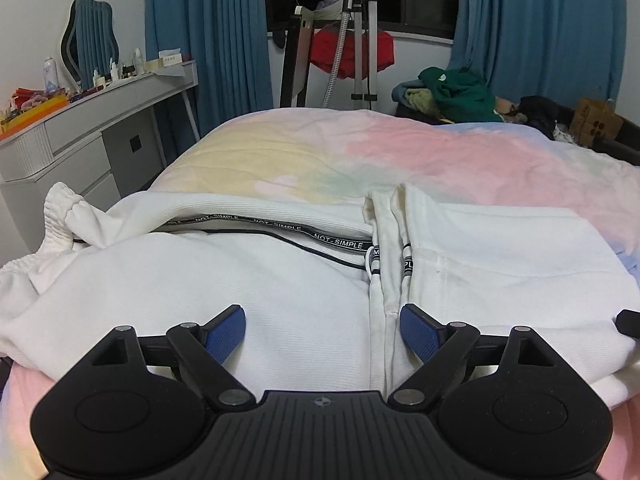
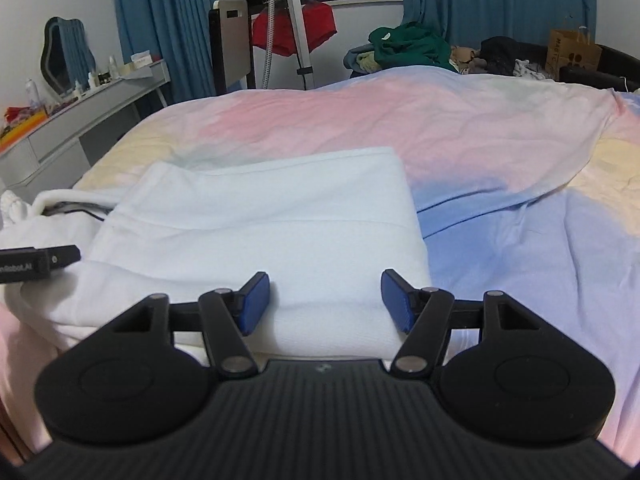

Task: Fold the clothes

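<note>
A white hoodie (image 1: 248,280) is spread on the pastel bedspread (image 1: 460,152), its right side already folded over. Both the left gripper (image 1: 322,330) and right gripper (image 2: 325,300) are held above it, jaws apart, nothing clamped.

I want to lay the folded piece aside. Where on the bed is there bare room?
Bare quilt lies to the right of the white hoodie, and beyond it toward the green clothes pile. The bed's left edge is crowded: the hoodie's bunched sleeve lies there, near the dresser.
</note>
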### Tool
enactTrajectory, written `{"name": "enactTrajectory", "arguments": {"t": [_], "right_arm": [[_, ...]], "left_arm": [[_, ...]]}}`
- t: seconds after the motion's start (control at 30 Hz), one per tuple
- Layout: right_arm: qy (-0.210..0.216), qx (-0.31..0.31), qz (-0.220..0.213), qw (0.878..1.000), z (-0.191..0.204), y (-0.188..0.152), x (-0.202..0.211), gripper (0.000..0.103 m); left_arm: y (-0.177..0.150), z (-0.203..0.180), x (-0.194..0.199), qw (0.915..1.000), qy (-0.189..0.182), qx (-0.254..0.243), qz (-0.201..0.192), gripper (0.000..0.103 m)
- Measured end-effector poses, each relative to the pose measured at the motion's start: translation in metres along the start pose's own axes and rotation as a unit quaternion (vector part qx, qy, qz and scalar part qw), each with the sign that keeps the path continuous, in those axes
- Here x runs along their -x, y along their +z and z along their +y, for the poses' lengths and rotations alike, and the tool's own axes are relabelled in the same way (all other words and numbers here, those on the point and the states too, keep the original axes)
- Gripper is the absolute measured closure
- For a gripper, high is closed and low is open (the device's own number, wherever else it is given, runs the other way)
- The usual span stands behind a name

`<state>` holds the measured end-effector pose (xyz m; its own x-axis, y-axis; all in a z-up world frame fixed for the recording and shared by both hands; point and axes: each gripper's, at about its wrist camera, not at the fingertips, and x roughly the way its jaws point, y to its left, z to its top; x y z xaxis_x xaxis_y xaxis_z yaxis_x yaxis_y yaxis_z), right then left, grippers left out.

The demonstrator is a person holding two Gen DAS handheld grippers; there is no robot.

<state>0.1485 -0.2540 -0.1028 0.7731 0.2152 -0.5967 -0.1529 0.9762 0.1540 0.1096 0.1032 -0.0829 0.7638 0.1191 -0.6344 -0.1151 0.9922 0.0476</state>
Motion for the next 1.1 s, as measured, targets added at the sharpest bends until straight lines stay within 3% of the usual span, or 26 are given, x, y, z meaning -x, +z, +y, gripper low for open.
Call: {"name": "enactTrajectory", "arguments": {"t": [0.43,0.57,0.67,0.77,0.87,1.1], "right_arm": [[0.015,-0.029,-0.001,0.999,-0.014,-0.003,0.002,0.039],[0.016,-0.031,-0.002,0.999,-0.015,-0.003,0.002,0.039],[0.016,-0.032,-0.003,0.999,-0.015,-0.003,0.001,0.039],[0.016,-0.03,-0.003,0.999,-0.014,-0.003,0.001,0.039],[0.017,-0.031,-0.003,0.999,-0.013,-0.002,0.0,0.04],[0.017,-0.041,-0.003,0.999,-0.015,0.0,0.002,0.04]], "left_arm": [[-0.001,0.002,0.008,0.9999,-0.001,0.01,0.005,0.016],[-0.003,0.023,0.024,0.9973,-0.02,0.069,0.014,0.016],[-0.007,0.053,0.037,0.9868,-0.038,0.154,0.032,0.016],[-0.015,0.096,0.044,0.9598,-0.06,0.269,0.055,0.016],[-0.025,0.139,0.048,0.9209,-0.064,0.377,0.074,0.016],[-0.052,0.201,0.025,0.8303,-0.039,0.538,0.139,0.016]]}}
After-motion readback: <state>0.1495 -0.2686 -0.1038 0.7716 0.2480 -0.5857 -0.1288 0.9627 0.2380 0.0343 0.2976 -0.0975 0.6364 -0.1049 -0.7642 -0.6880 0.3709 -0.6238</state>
